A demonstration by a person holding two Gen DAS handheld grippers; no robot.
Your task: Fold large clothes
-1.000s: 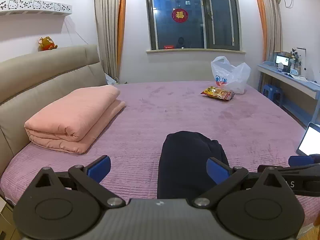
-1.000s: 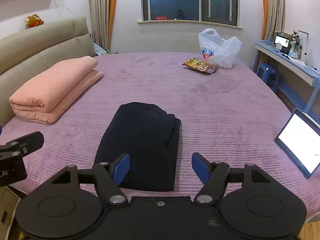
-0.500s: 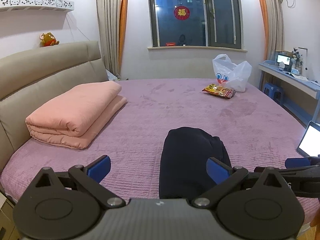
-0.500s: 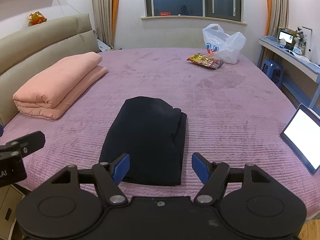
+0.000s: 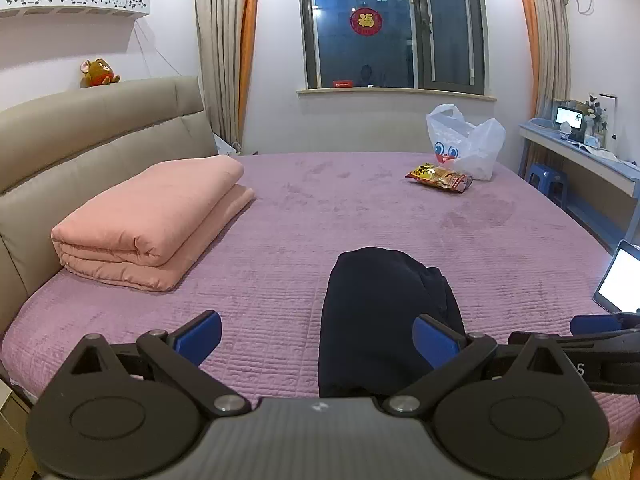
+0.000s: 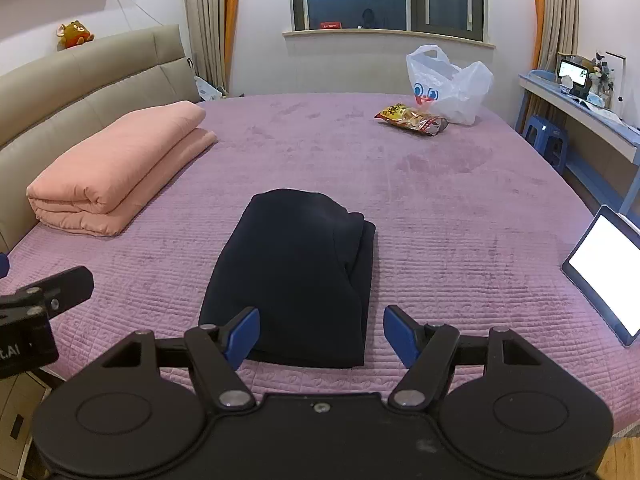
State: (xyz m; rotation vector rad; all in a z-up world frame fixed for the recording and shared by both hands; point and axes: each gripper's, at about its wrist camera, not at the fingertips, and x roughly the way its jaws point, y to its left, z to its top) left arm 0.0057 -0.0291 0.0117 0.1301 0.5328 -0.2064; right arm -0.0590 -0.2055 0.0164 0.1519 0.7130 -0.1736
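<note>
Both hand-held grippers, left (image 5: 316, 338) and right (image 6: 321, 336), are hovering wide open and empty, the folded dark garment (image 6: 296, 272) lying on the bed (image 6: 460, 208) just beyond the right one, long axis running away toward the window.

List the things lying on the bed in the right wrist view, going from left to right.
Pink quilt → dark garment → snack packet → plastic bag → tablet.
</note>
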